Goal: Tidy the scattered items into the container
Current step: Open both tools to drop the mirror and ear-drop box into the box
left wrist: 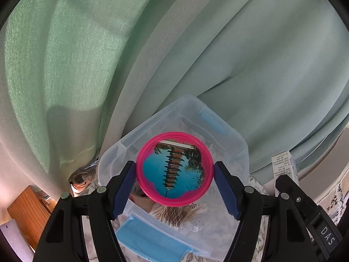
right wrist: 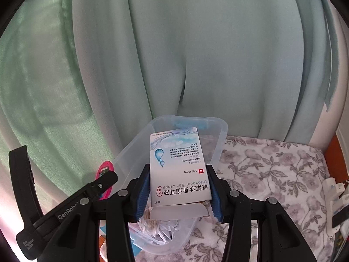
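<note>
Your left gripper [left wrist: 174, 174] fingers clench the round pink-rimmed mirror [left wrist: 174, 169] directly above the clear plastic container [left wrist: 242, 146], while your right gripper [right wrist: 177, 191] fingers grasp the white ear-drops box [right wrist: 177, 166] over it too.

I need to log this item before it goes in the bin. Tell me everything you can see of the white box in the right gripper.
The ear drops box is a small flat carton, seemingly glossy card, white fading to pale blue with water-drop artwork, Chinese text and "Ofloxacin Ear Drops" printed on it. Its near end flap hangs open. The right gripper clamps it by its long sides, blue pads pressing both edges. It is held tilted above the clear plastic container.
</note>
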The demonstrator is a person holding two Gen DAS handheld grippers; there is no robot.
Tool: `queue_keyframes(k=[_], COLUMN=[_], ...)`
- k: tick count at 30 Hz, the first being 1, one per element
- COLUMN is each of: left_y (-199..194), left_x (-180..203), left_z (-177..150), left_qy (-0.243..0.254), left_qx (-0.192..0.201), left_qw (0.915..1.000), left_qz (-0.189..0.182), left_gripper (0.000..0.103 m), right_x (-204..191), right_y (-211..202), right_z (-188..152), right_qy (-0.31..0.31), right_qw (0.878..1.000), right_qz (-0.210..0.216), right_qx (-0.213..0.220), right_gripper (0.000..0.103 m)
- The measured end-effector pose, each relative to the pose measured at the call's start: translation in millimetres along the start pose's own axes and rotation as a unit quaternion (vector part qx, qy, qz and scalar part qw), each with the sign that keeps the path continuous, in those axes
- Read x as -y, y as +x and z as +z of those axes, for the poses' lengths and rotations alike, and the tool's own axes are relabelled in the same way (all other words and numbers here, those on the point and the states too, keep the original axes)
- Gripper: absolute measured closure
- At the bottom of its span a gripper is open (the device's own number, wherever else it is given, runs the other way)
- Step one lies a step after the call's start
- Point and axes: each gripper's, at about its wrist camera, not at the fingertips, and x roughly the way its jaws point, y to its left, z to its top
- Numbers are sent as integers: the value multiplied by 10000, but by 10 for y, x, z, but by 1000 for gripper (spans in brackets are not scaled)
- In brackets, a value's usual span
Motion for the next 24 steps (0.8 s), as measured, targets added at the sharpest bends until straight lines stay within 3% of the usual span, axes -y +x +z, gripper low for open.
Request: queue_keyframes(k=[24], left_y=[42], left_x=[13], left_z=[-81], left_qy=[229], left_qx=[-100], left_qw=[9997], left_qz=[61], left_gripper=[29], right_x=[59], right_y=[465], right_z=[-49], right_qy=[27], right_qw=[9991], right_qz=[74], right_qx=[-420], right_gripper=[52])
